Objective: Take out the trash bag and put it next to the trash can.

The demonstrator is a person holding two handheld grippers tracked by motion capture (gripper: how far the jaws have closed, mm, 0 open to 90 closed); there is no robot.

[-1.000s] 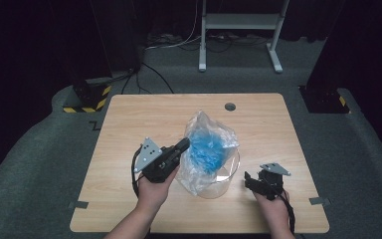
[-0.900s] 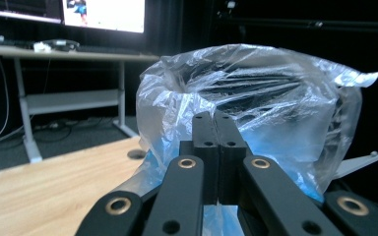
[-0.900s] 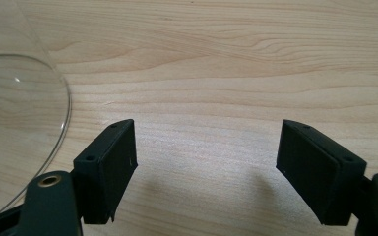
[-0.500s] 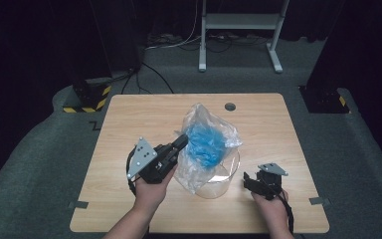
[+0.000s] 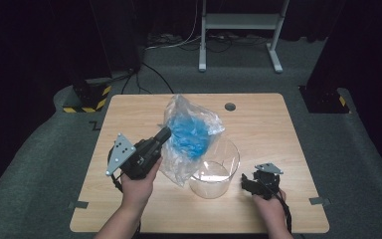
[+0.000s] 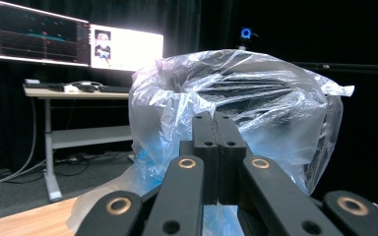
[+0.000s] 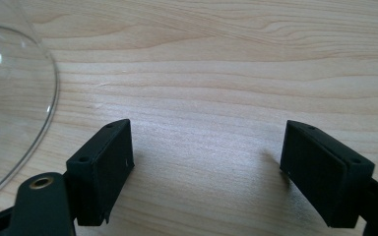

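i have my left hand-held gripper (image 5: pixel 163 135) pinching the clear plastic bag (image 5: pixel 191 134), its 2 jaws pressed together on the film, as the left gripper view shows with the bag (image 6: pixel 236 108) bulging just beyond the tips. the bag, with something blue inside, hangs above the counter (image 5: pixel 258 119), its long axis slanting from far-left down to near-right, and its lower end sits beside and partly over the left rim of the clear bowl (image 5: pixel 216 169). the bowl lies to the right and a little nearer than my left hand-held gripper, so i judge the coming move is a short carry rightward. my right hand-held gripper (image 5: pixel 252 183) rests on the counter just right of the bowl, jaws spread and holding nothing, with the bowl's edge (image 7: pixel 15 98) at its left.
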